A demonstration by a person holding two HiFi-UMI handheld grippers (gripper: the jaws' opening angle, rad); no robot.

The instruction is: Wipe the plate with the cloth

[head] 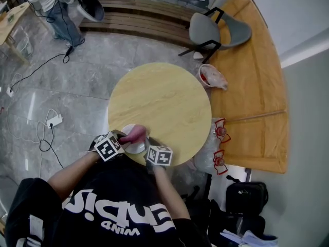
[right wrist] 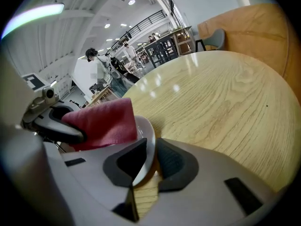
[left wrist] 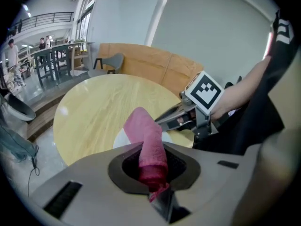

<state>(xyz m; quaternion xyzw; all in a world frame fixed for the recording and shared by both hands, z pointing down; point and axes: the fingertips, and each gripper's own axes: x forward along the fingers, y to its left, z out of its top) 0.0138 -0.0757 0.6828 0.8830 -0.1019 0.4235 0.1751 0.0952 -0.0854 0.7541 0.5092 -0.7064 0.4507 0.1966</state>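
Our left gripper clamps a folded pink cloth. Our right gripper pinches the round white plate by its rim.

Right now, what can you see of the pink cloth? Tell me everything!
The cloth is pink, soft and fuzzy like a towel, folded into a thick strip. The left gripper pinches its end between its fingers; the rest sticks out over the white plate, seemingly resting on it, near the edge of the wooden table.

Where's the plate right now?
In the head view the plate is at the near edge of the round table, just ahead of the person; the right gripper clamps its rim, and the pink cloth in the left gripper is over it.
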